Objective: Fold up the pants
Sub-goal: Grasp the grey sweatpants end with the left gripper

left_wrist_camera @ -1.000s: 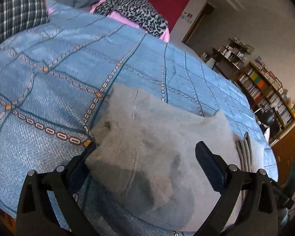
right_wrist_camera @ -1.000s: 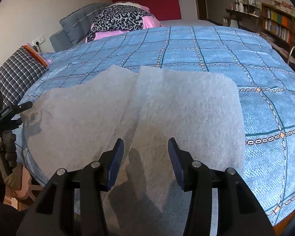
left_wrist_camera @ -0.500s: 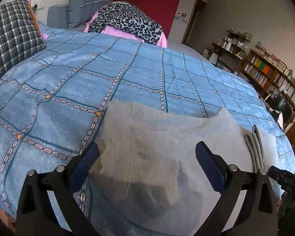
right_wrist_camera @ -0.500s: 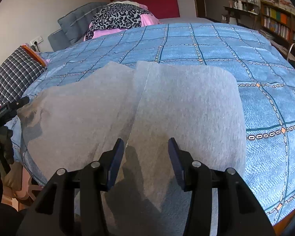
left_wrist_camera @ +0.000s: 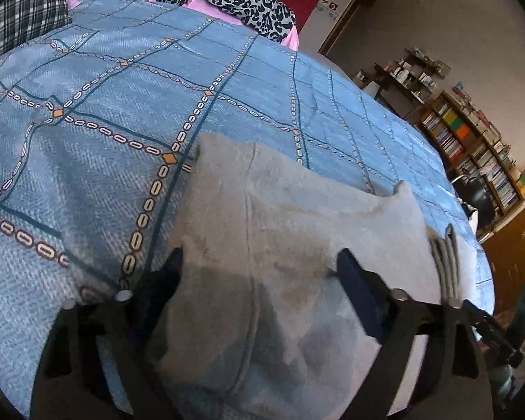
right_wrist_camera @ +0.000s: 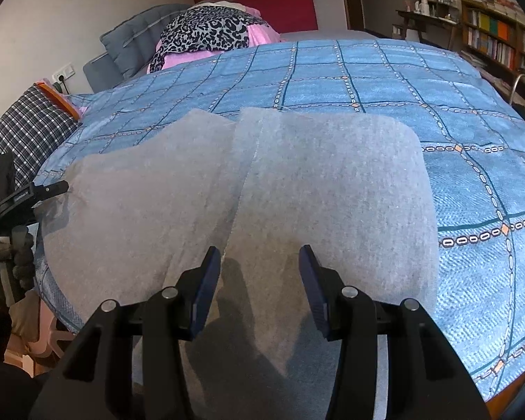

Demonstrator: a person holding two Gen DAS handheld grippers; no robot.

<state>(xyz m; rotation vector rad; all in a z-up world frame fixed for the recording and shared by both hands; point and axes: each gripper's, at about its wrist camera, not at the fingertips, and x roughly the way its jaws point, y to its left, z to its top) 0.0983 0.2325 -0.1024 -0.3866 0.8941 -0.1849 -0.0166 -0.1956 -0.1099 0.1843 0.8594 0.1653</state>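
Left gripper (left_wrist_camera: 259,266) has dropped and tilted back toward the cloth versus half a second ago, when it looked flatter across the bed; right gripper (right_wrist_camera: 259,266) has barely shifted, only eased a touch closer.

Left jaws are spread wide, nothing between them, straddling the near edge of the grey fleece pants (left_wrist_camera: 297,252). Left finger (left_wrist_camera: 168,273) sits at the cloth's outer edge, right finger (left_wrist_camera: 353,287) over the fabric. Whether the pads touch the cloth I cannot tell. Right jaws are also apart and empty, hovering over the near hem area of the pants (right_wrist_camera: 262,182), roughly over the seam line where the two panels overlap.

Pants lie flat on the blue chain-patterned quilt (right_wrist_camera: 367,80), at its near edge, already in a broad rectangle with one layer lapped over the other. From the right view the left tool (right_wrist_camera: 28,196) sits at the far left corner of the cloth.

Judgement: next is a pinch on each side for another fold.
- Go low, get one finger under the edge so all layers are caught, not just the top one.
- Close both tools before lifting; lift together and level, else the lapped panel slides.
- Fleece is thick and limp: expect sag in the middle, so keep it taut between grips.
- Near edge overhangs the bed; pulling toward the person may drag it off.

Leopard-print blanket (right_wrist_camera: 206,31) and checked pillow (right_wrist_camera: 28,129) are well clear.
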